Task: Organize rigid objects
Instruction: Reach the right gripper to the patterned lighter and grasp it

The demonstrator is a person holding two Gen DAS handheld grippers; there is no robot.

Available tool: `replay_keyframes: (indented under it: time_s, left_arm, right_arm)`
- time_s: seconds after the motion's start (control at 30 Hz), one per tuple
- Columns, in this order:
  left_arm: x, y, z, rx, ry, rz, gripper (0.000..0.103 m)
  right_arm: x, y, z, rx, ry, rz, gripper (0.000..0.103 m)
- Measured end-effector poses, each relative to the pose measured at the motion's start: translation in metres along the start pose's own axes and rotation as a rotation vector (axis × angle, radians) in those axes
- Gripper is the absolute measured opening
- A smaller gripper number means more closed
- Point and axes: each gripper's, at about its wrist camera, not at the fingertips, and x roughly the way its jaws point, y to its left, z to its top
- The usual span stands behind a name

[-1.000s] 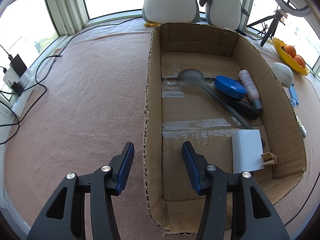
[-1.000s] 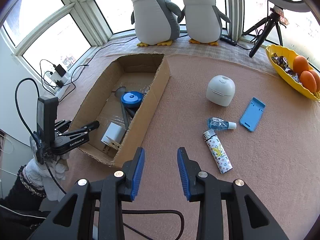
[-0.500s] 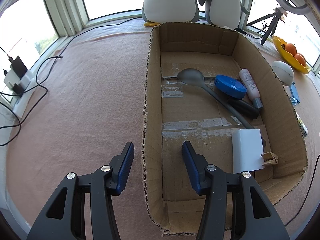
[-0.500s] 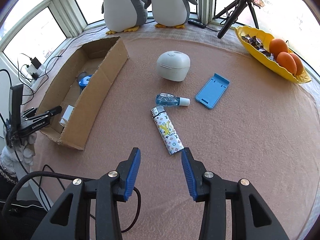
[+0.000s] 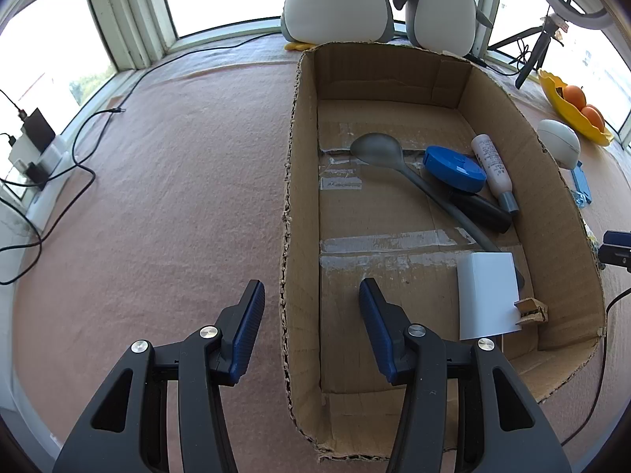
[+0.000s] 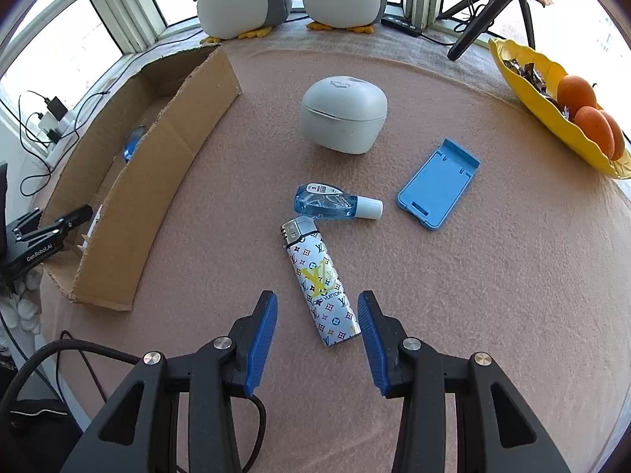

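**Fingers set for the lighter**

Fingers of the left gripper (image 5: 311, 307) are seen apart and empty, straddling the near-left wall of the cardboard box (image 5: 301, 181) — pads clear of it.

From the right wrist, the right gripper (image 6: 317, 325) is shown with jaws parted, lately widened, flanking the base of the patterned lighter (image 6: 321, 282) without touching. It is judged light, stiff and slick — best pinched across its flat sides. Open cloth lies around; the small blue bottle (image 6: 329, 205) touches its cap.
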Motion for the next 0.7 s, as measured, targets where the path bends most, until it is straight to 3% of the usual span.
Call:
replay_keyframes:
  time_s: [0.47,0.63,0.7]
  left_arm:
    - [0.0,0.001,-0.001,-0.001,0.0,-0.002,0.051]
    - [0.0,0.001,-0.001,-0.002,-0.001,-0.004,0.051]
    - [-0.001,0.001,-0.001,-0.003,-0.001,-0.004,0.051]
  right_arm:
    - [0.021,0.009,0.014,-0.053,0.047,-0.027,0.038]
    - [0.022,0.011,0.018,-0.056,0.048,-0.033,0.022]
    - [0.022,0.013,0.017,-0.058,0.048,-0.031,0.021]
